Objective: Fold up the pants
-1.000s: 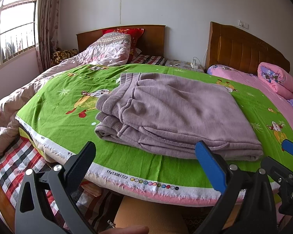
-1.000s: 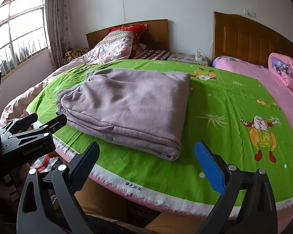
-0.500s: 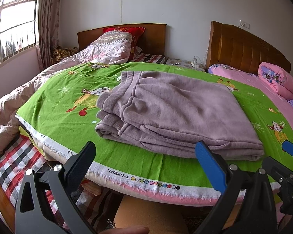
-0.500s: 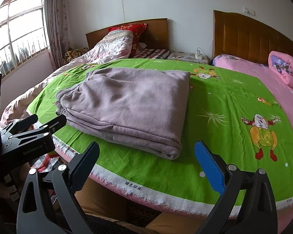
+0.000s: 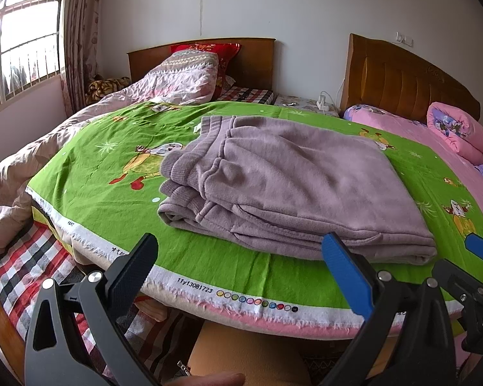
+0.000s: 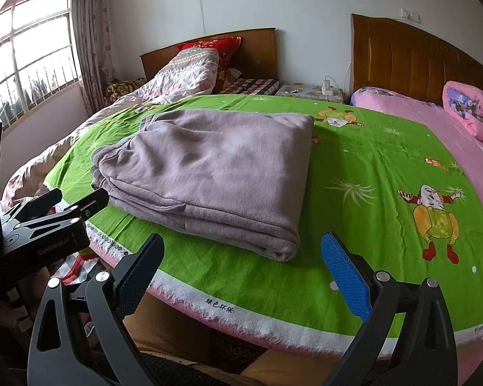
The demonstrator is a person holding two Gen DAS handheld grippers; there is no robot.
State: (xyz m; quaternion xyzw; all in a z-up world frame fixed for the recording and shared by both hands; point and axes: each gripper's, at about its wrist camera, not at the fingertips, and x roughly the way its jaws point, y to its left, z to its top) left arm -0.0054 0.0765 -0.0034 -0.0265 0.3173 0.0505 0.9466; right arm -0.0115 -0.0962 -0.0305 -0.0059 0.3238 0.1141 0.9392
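Note:
The mauve pants [image 5: 289, 186] lie folded in a flat stack on the green cartoon sheet [image 5: 90, 173], waistband to the left. They also show in the right wrist view [image 6: 209, 173]. My left gripper [image 5: 241, 267] is open and empty, held off the bed's near edge, short of the pants. My right gripper [image 6: 244, 263] is open and empty, in front of the pants' right near corner. The right gripper's blue fingertips [image 5: 481, 249] show at the right edge of the left wrist view.
The sheet's white and pink hem [image 5: 273, 308] marks the near edge of the bed. A pink quilt [image 5: 22, 173] is bunched at the left. Two wooden headboards [image 5: 402, 80] stand at the far wall. A rolled pink blanket [image 6: 473, 109] lies at the far right.
Both grippers have drifted slightly, so the pants sit a little lower in view. The pants have not moved and both jaws stay open.

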